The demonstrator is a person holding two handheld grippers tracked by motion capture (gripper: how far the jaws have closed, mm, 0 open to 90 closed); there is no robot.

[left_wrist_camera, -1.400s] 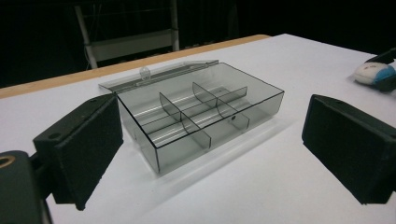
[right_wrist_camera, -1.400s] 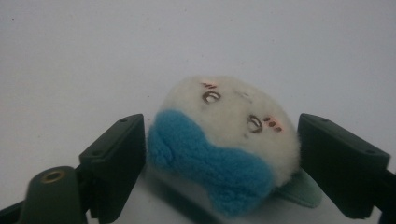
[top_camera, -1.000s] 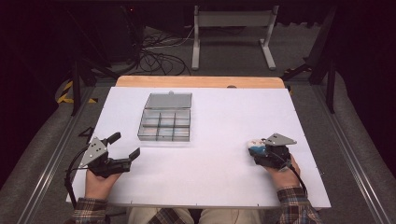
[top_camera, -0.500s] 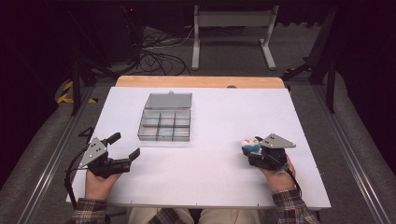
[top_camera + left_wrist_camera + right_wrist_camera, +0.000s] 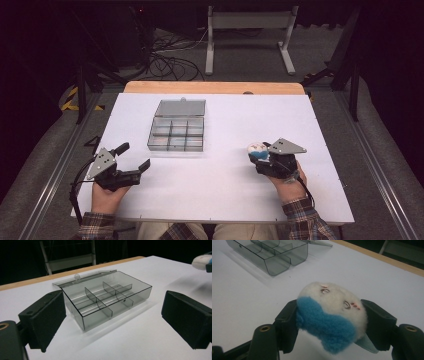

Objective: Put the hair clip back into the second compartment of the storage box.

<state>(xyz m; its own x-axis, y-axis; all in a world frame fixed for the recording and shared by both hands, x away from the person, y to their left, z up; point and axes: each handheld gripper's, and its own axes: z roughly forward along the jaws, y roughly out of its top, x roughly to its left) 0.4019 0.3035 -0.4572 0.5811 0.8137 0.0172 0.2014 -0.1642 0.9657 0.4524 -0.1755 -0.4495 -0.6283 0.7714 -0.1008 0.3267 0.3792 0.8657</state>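
Plush toy (image 5: pixel 329 315) lifted; compartment box (image 5: pixel 177 132) empty.

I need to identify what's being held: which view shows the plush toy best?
The right gripper view: the white and blue plush toy sits close up between the right tool's jaws. The high view shows it small; the left gripper view catches its edge.

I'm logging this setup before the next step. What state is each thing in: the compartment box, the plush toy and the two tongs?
Compartment box: lid open and laid flat behind it, all compartments empty.
Plush toy: white and blue, clamped between the right tongs' jaws, lifted off the table.
Right tongs: shut on the plush toy.
Left tongs: open, nothing between the jaws, pointed at the compartment box.
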